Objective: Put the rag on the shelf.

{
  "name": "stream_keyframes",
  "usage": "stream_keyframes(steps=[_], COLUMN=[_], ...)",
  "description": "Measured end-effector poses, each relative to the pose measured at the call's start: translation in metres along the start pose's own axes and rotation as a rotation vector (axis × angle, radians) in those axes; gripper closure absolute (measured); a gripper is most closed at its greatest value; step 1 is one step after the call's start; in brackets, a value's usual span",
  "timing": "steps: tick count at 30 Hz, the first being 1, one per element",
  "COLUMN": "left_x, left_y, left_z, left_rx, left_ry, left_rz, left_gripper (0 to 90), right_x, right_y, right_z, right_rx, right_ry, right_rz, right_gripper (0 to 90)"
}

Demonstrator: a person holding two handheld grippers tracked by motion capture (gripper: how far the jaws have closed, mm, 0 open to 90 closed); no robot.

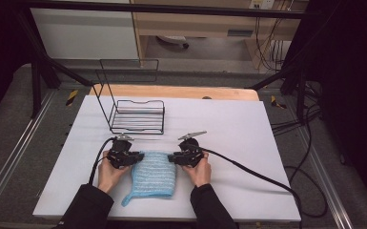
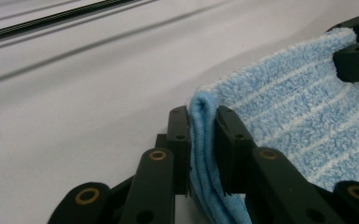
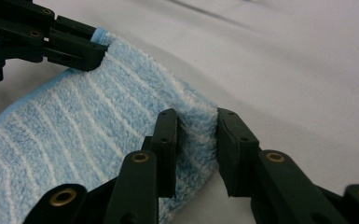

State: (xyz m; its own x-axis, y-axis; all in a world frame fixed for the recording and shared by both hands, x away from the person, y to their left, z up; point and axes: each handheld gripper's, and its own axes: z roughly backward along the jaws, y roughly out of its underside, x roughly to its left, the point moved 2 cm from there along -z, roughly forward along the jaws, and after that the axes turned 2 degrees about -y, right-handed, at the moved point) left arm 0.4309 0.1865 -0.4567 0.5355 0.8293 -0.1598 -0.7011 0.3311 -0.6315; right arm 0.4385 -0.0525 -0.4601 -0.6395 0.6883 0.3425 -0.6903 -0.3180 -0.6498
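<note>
The blue towel (image 1: 153, 172) is lying flat on the white table (image 1: 238, 138), near the front edge, between the two hands; the left gripper (image 2: 201, 140) is pinching the towel's far left corner, jaws squeezed on the folded edge; the right gripper (image 3: 196, 140) is pinching the far right corner the same way; a wire rack (image 1: 138, 117) is standing behind them, well apart
</note>
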Motion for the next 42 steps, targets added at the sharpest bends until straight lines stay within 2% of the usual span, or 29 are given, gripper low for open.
stream_keyframes(steps=[8,12,16,28,42], left_x=[0.004,0.005,0.004,0.0,-0.012], left_y=[0.001,0.001,0.0,0.0,-0.001], left_z=[0.001,0.003,0.009,0.034,0.058], left_rx=[-0.005,-0.024,-0.051,-0.142,-0.211], left_ry=[0.03,0.046,0.045,0.069,0.064], left_rz=[0.013,0.021,0.018,0.005,-0.031], left_gripper=[78.6,79.7,80.5,80.8,80.7], right_x=[0.0,0.001,0.003,0.015,0.028], right_y=[0.0,-0.002,-0.003,-0.006,-0.007], right_z=[0.0,0.002,0.006,0.024,0.043], right_rx=[0.004,-0.006,-0.019,-0.097,-0.166], right_ry=[-0.024,-0.032,-0.038,-0.05,-0.056], right_rz=[-0.032,-0.039,-0.04,-0.007,0.034], right_gripper=[79.7,81.0,81.2,81.1,81.2])
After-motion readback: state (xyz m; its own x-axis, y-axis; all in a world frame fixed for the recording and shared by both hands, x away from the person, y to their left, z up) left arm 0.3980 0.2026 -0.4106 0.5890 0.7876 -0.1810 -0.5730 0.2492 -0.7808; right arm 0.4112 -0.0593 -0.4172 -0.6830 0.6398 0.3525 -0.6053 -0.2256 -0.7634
